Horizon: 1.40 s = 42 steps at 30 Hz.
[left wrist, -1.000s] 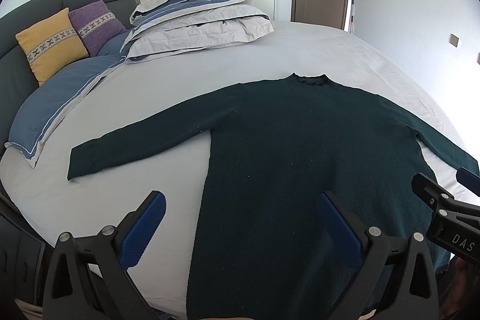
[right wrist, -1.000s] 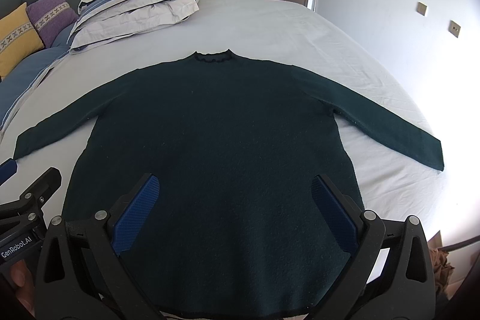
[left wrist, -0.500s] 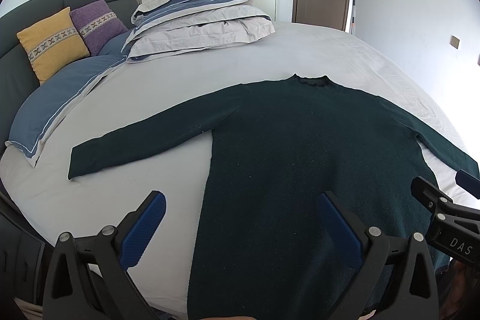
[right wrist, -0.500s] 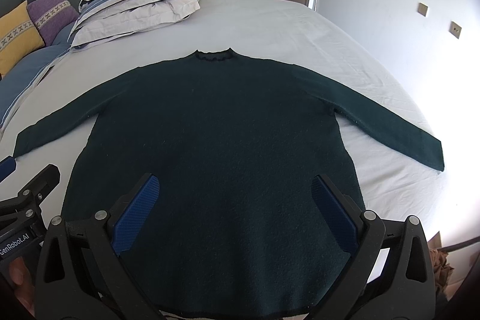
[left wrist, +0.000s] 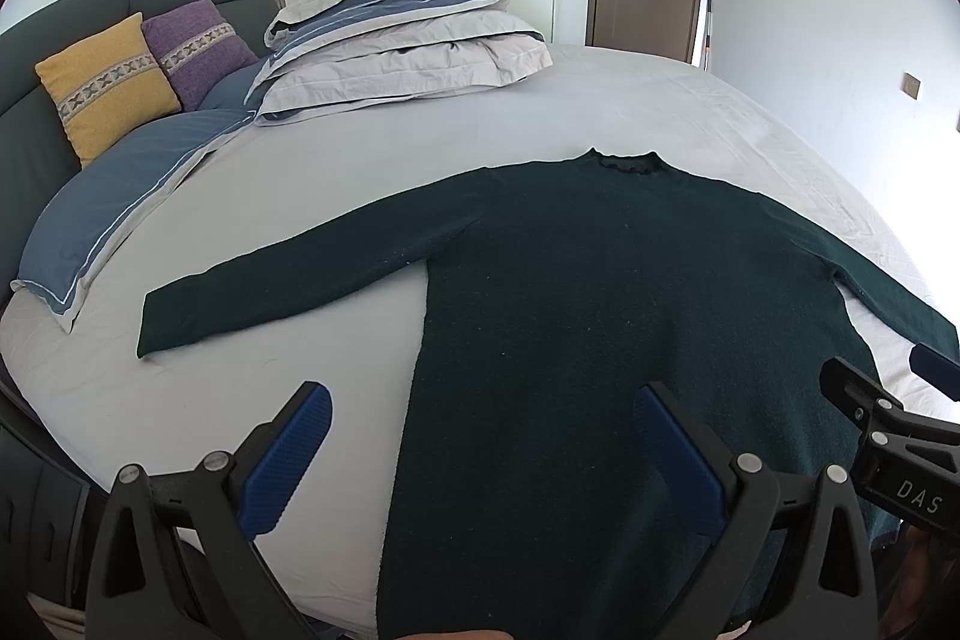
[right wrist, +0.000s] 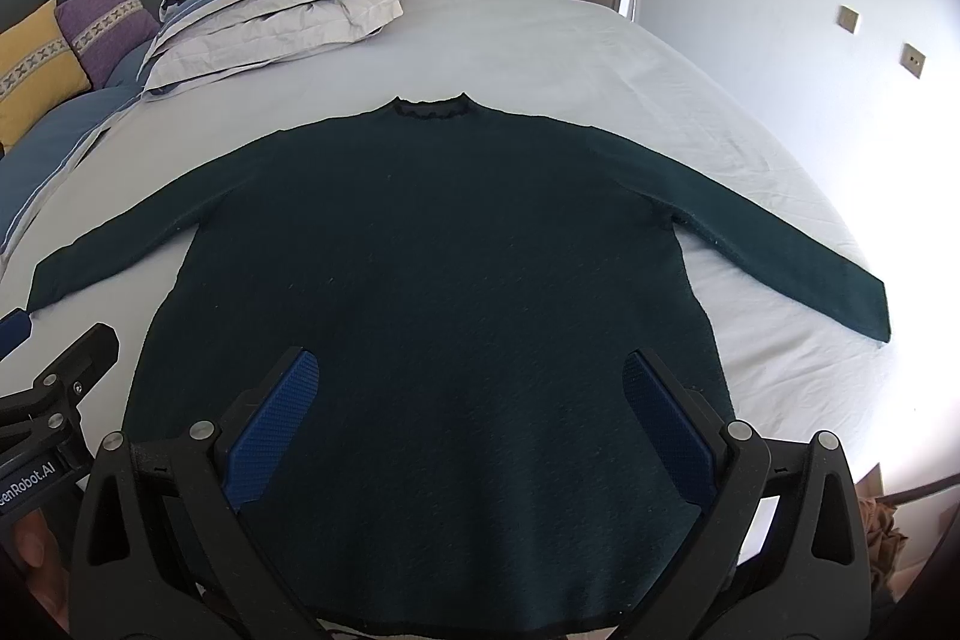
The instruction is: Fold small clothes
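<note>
A dark green long-sleeved sweater [left wrist: 600,316] lies flat on the bed, front down or up I cannot tell, collar away from me, both sleeves spread out to the sides; it also shows in the right wrist view [right wrist: 444,268]. My left gripper [left wrist: 480,436] is open and empty above the sweater's lower left edge. My right gripper [right wrist: 468,400] is open and empty above the lower middle of the sweater. The right gripper's side shows at the right edge of the left wrist view [left wrist: 888,430]; the left gripper's side shows at the left edge of the right wrist view [right wrist: 54,400].
The grey bed sheet [left wrist: 600,100] carries a folded duvet stack [left wrist: 408,40] at the far left. Yellow [left wrist: 102,82] and purple [left wrist: 198,46] cushions lean on the dark headboard, with a blue pillow [left wrist: 120,196] below. Wardrobe and door stand behind; a wall is at the right.
Both views have shifted very slightly; the grippers stay open and the sweater has not moved.
</note>
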{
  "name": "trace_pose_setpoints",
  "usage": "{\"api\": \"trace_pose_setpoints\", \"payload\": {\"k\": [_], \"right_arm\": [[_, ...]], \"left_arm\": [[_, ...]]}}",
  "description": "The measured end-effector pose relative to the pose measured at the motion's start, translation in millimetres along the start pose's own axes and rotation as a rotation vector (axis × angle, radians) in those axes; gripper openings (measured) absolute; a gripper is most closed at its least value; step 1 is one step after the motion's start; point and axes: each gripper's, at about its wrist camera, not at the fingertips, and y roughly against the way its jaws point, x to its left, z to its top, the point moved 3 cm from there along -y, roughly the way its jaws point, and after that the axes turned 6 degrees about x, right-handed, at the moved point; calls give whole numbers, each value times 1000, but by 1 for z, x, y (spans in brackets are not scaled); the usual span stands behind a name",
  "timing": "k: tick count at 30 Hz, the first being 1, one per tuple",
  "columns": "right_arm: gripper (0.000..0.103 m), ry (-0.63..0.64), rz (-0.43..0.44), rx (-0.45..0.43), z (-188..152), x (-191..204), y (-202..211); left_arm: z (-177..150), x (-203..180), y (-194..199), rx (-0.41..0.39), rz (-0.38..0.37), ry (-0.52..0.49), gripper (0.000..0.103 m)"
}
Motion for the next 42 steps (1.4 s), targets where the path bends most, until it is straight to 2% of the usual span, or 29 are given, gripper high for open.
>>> {"api": "trace_pose_setpoints", "payload": {"k": [36,39,42], "right_arm": [[103,-5,9,16,-5,-1,-9],[103,-31,39,15,-3,-13,-13],[103,-112,97,-2,2,-52,-18]], "left_arm": [[-6,5,-6,11,-3,11,103],[-8,9,-12,42,-50,36,103],[-11,12,-21,103,-143,64,103]]}}
